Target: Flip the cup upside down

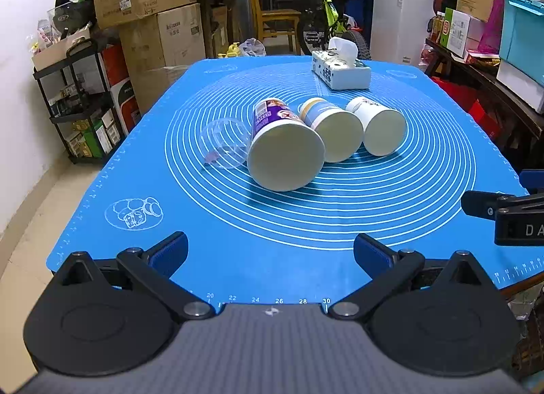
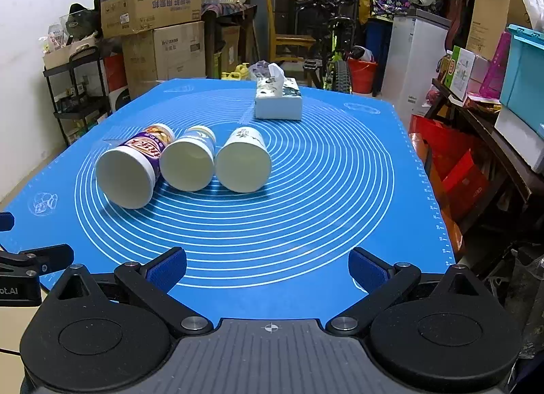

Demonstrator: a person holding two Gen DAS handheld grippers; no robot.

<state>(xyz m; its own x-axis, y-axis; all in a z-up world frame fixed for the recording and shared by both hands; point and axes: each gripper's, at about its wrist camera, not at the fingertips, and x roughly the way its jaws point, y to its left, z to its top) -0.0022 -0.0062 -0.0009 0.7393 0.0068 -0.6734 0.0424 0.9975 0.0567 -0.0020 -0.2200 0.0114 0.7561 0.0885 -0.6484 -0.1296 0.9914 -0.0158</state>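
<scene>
While both tools hover over the near edge of the blue mat, neither touches any object. The left gripper has its blue-padded fingers spread wide with nothing between them. The right gripper is likewise spread wide and holds nothing.

Four cups lie on their sides in a row near the mat's centre, mouths toward the cameras:
- clear plastic cup, leftmost, just beside the purple cup;
- purple-labelled cup, touching its right-hand neighbour;
- blue-banded paper cup, in the middle;
- white paper cup, rightmost.

A tissue box stands upright beyond the cups, near the mat's far edge, well apart from them.
</scene>
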